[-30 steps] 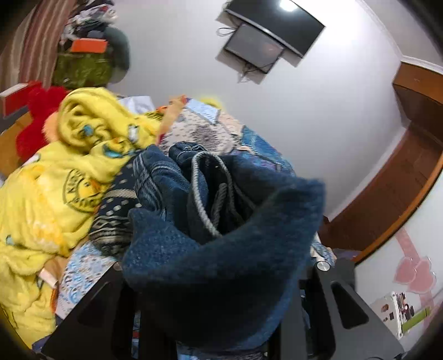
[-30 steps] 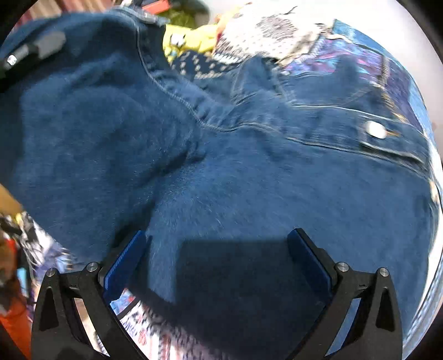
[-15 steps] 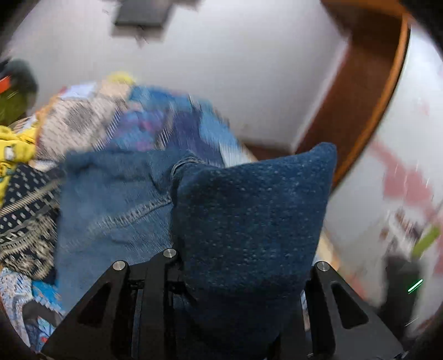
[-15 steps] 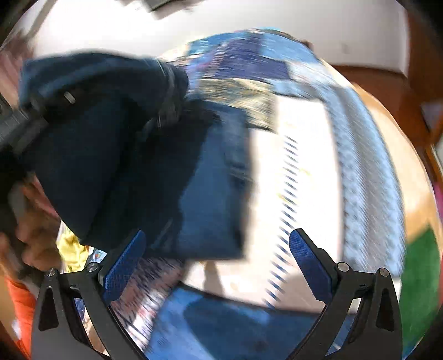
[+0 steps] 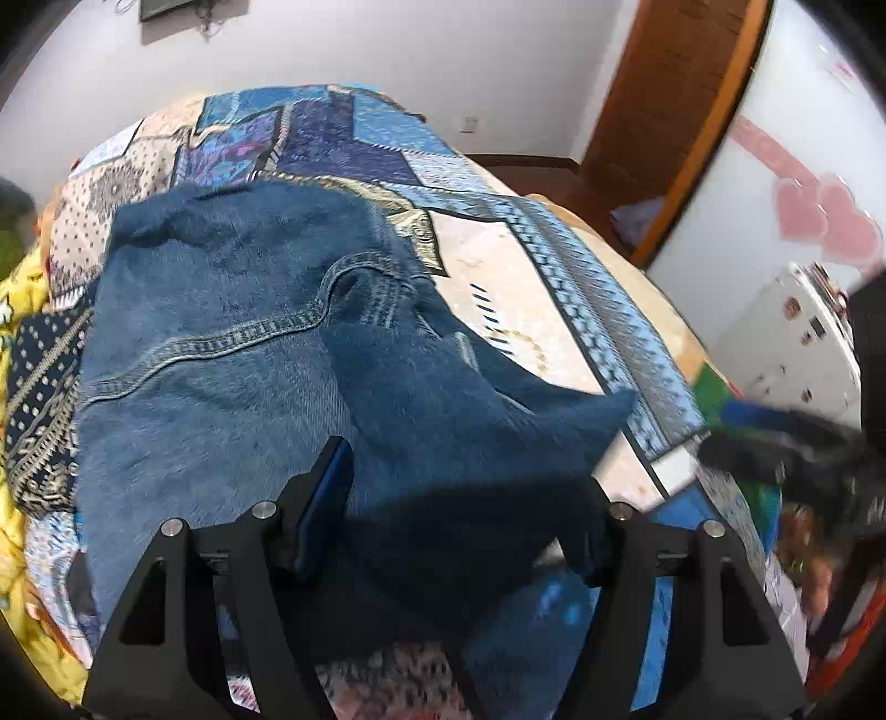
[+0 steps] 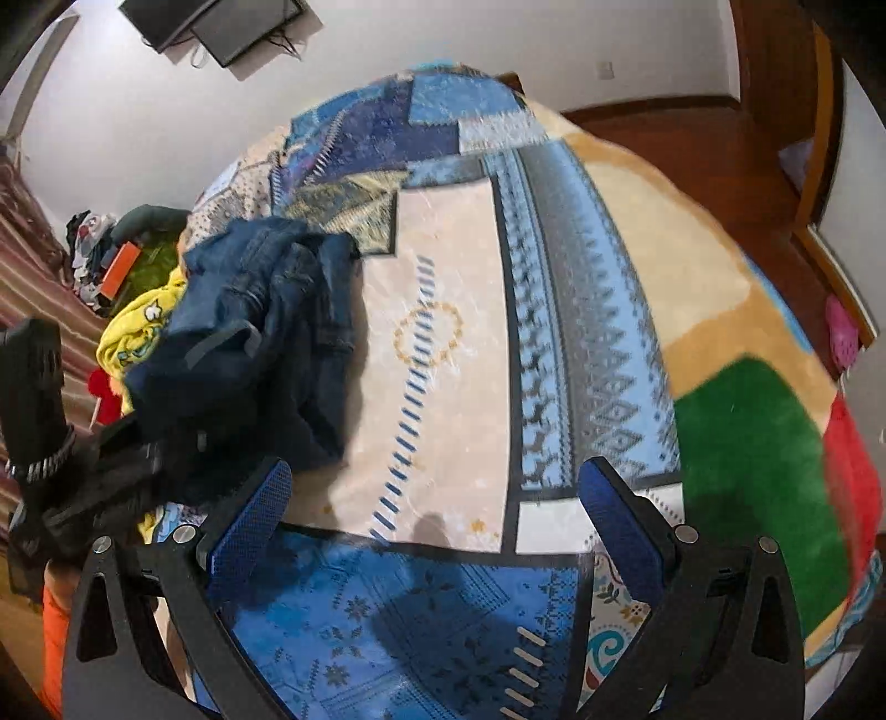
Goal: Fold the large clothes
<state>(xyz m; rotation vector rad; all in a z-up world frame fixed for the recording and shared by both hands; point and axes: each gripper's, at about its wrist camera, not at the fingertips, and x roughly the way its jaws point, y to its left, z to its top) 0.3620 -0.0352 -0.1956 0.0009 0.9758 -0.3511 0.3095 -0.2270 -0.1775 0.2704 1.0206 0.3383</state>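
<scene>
A large dark-blue denim garment (image 5: 232, 354) with a fuzzy inner side lies bunched on the patterned bed blanket (image 5: 498, 260). My left gripper (image 5: 459, 498) is shut on a fold of it, and the cloth drapes over the jaws and hides the right finger. In the right wrist view the garment (image 6: 260, 332) hangs in a heap at the left, held by the left gripper (image 6: 111, 471). My right gripper (image 6: 437, 509) is open and empty above the blanket (image 6: 459, 310), to the right of the garment.
A yellow printed garment (image 6: 141, 327) and a dark dotted cloth (image 5: 39, 399) lie at the left of the bed. A wall screen (image 6: 221, 27) hangs behind. A wooden door (image 5: 664, 111) and white furniture (image 5: 786, 343) stand right.
My left gripper has swung right and down with the denim in it, away from the yellow pile. My right gripper has drawn back off the denim and now sits over bare blanket.
</scene>
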